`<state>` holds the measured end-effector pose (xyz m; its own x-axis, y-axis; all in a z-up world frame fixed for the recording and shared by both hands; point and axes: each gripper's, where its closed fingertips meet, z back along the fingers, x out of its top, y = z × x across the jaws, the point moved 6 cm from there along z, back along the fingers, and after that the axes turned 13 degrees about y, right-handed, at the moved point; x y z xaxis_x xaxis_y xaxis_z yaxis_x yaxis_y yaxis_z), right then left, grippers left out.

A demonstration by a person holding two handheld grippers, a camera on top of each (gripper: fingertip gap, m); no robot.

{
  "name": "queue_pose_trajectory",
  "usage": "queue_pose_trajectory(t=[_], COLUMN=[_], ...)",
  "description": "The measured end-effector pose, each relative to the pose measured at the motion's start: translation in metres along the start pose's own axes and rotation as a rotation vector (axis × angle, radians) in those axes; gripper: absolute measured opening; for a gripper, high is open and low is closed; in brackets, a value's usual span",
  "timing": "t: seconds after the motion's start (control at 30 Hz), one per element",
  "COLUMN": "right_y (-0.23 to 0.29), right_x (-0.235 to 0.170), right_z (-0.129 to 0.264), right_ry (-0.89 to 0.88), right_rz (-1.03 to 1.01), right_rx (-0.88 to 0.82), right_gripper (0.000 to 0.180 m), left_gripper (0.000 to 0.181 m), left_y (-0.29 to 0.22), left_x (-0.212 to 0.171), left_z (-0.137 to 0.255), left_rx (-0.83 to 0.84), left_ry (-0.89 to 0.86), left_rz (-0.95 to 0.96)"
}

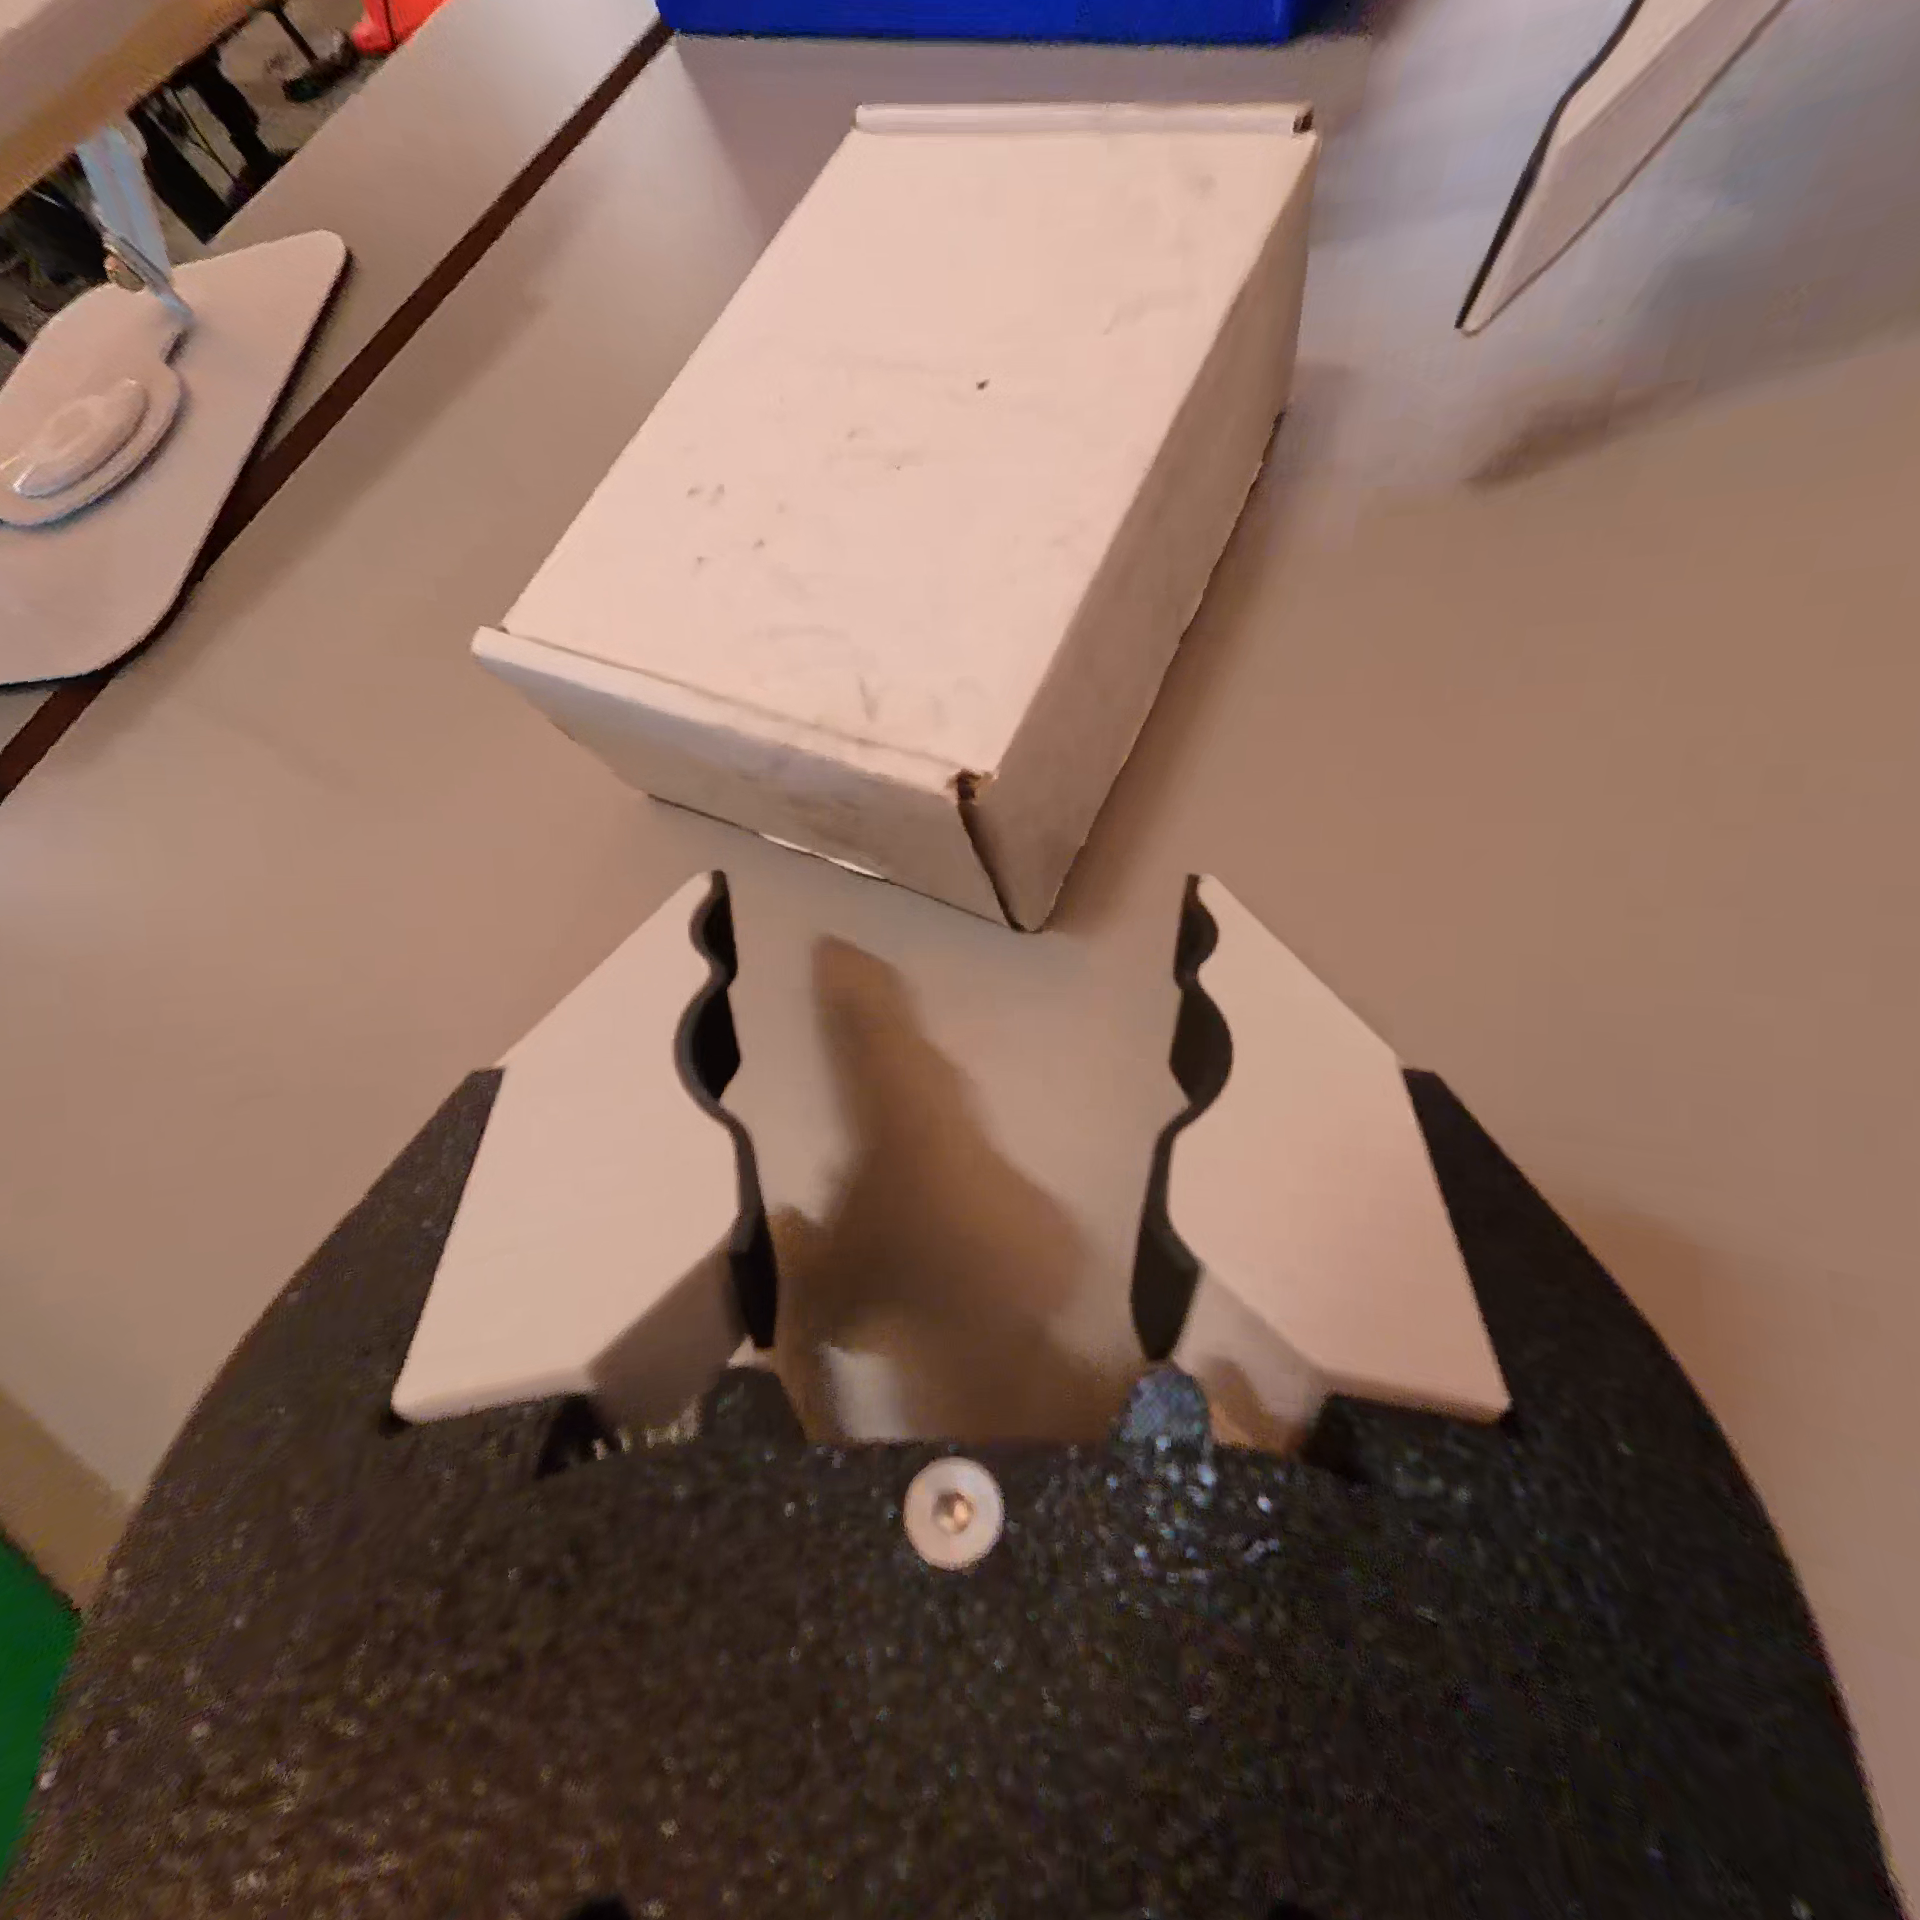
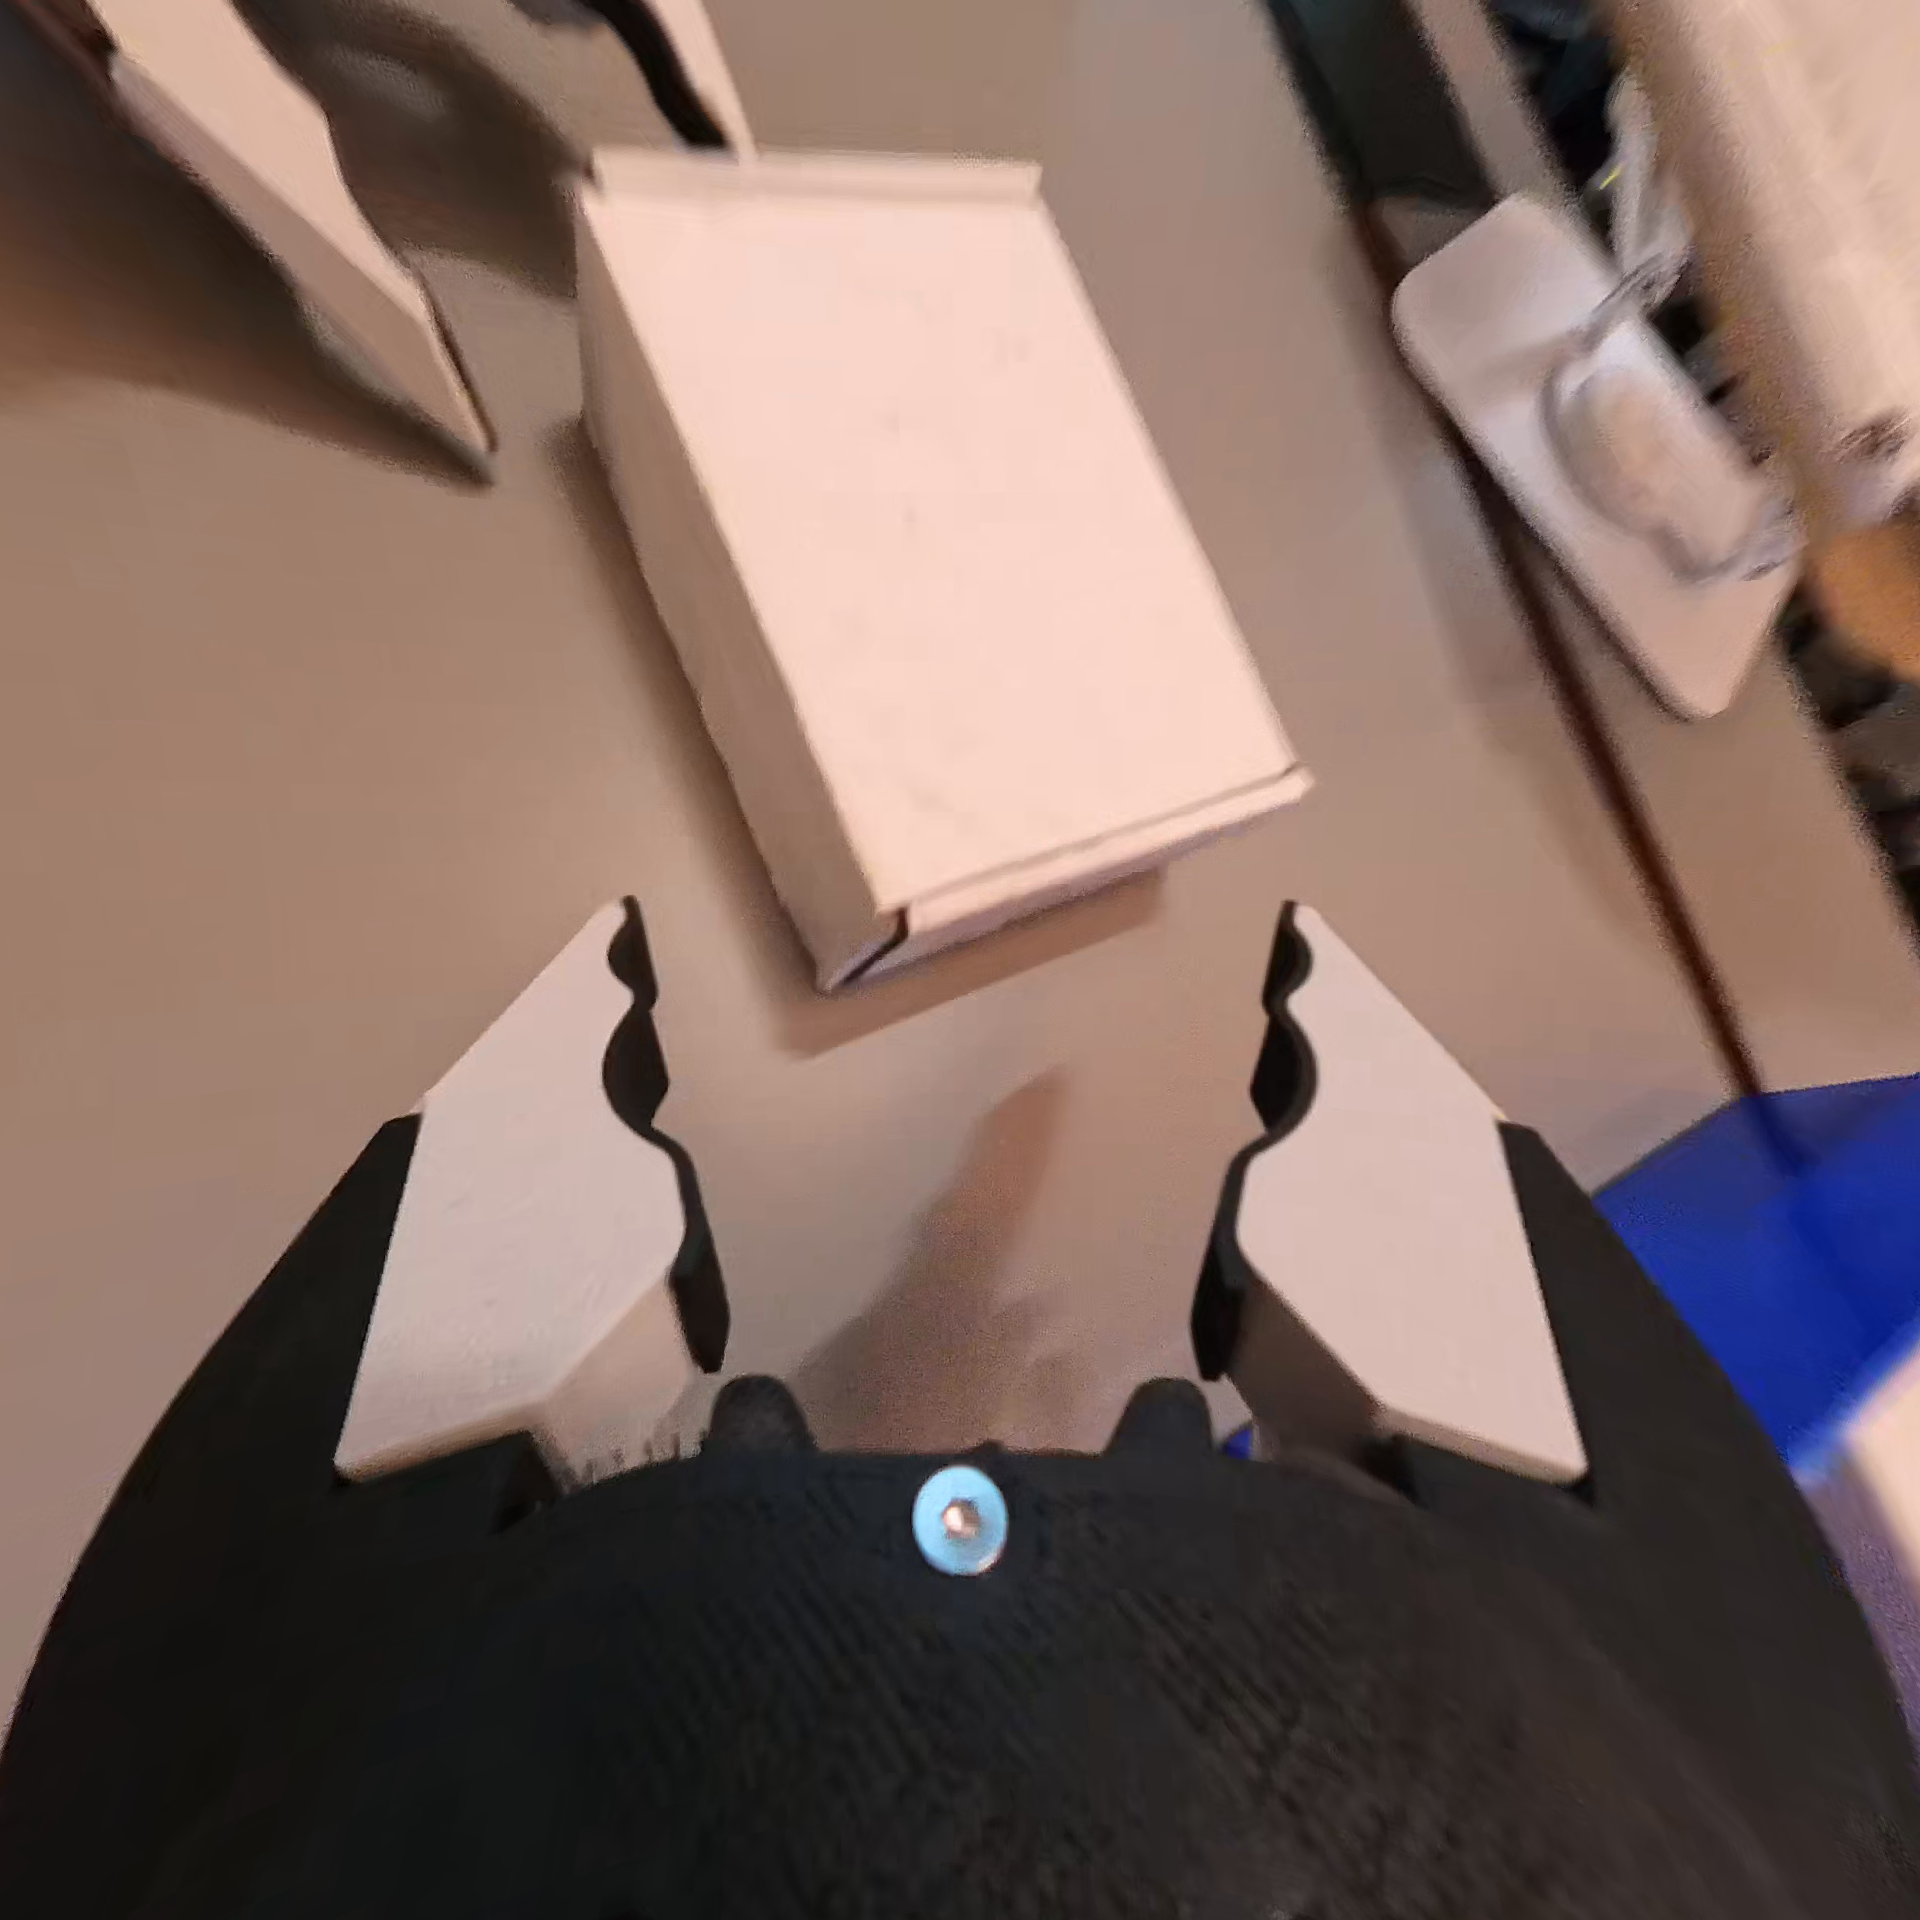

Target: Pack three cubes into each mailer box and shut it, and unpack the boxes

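**Left wrist view: closed mailer box waits between two empty grippers**

Left wrist view shows the left gripper [image 1: 956, 894] poised low over the grey desk [image 1: 1558, 831], jaws spread wide and holding nothing. The white mailer box [image 1: 914, 499] sits just ahead of the tips, lid down, its near corner turned toward the camera, likely set there for opening or moving. A blue bin [image 1: 977, 16] edges the far side, and a flat white stand base [image 1: 156, 436] lies on the neighbouring surface at left.

Right wrist view, blurred, shows the right gripper [image 2: 956, 920] also gaping and empty, hovering near the same box [image 2: 925, 540] from the opposite end. The other gripper's fingers [image 2: 312, 260] appear beyond the box. No cubes are visible; whether any sit inside cannot be told.
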<state>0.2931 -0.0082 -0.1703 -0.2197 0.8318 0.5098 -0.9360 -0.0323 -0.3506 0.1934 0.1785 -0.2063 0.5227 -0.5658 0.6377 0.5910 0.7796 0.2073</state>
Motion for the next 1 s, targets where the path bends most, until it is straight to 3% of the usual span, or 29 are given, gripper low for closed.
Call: queue_pose_trajectory(t=[0.1,0.27,0.37,0.43,0.5,0.57,0.73,0.87,1.0], right_y=[-0.003,-0.012,-0.015,-0.013,-0.007,-0.006,-0.033,-0.114,-0.207], right_x=[0.039,0.069,0.086,0.090,0.085,0.083,0.076,0.069,0.018], right_z=[0.007,-0.039,-0.059,-0.068,-0.074,-0.076,-0.036,0.039,0.089], right_ry=[-0.004,0.249,0.294,0.328,0.412,0.453,0.462,0.379,0.527], right_rz=[0.067,0.221,0.250,0.274,0.304,0.354,0.432,0.373,0.363], right_rx=[0.028,0.159,0.255,0.324,0.393,0.370,0.341,0.166,-0.057], right_gripper=[0.129,0.125,0.127,0.133,0.126,0.127,0.127,0.127,0.127], left_gripper=[0.086,0.090,0.090,0.090,0.091,0.090,0.090,0.091,0.092], left_y=[0.001,-0.001,0.001,0.003,0.002,0.002,0.001,0.001,-0.001], left_x=[0.000,-0.001,-0.002,-0.004,-0.005,-0.006,-0.007,-0.007,-0.007], left_z=[0.008,0.015,0.018,0.018,0.018,0.017,0.017,0.017,0.014], left_rx=[-0.036,-0.035,-0.045,-0.051,-0.051,-0.047,-0.040,-0.036,-0.043], left_ry=[-0.050,-0.099,-0.112,-0.104,-0.097,-0.087,-0.080,-0.073,-0.053], left_rz=[0.048,0.059,0.084,0.097,0.096,0.091,0.086,0.084,0.069])
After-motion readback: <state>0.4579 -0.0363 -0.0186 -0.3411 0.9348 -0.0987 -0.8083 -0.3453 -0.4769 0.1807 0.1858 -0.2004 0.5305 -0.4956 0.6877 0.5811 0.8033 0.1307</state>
